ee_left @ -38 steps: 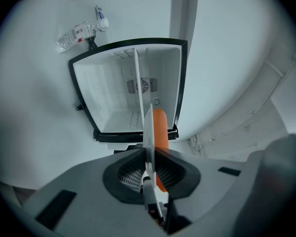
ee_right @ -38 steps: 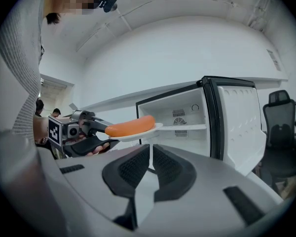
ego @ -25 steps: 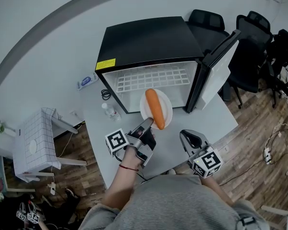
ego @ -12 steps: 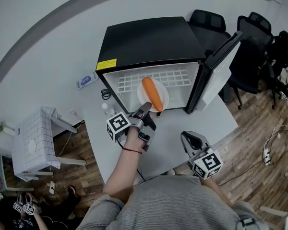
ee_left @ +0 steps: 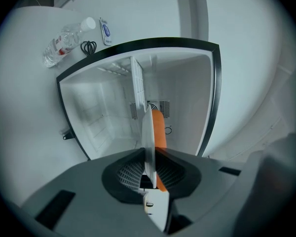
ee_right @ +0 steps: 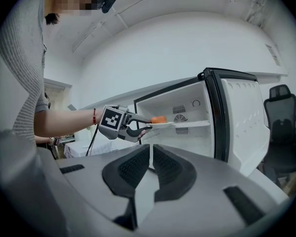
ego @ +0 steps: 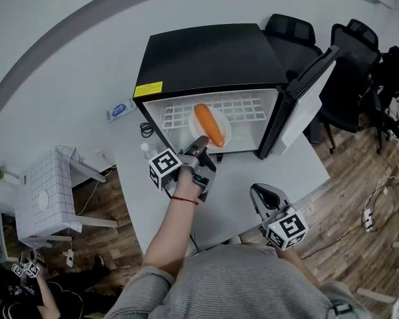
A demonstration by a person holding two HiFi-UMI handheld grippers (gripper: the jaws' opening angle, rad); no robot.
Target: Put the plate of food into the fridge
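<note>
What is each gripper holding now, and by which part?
The left gripper clamps the plate by its near rim; a carrot lies on it. The right gripper holds nothing.

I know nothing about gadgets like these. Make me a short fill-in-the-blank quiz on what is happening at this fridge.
1. The left gripper grips the rim of a white ___ that carries the orange food.
2. The door of the fridge stands ___.
3. The right gripper, its jaws together, holds ___.
4. A clear plastic ___ lies on the table, left of the fridge.

Missing words: plate; open; nothing; bottle.
</note>
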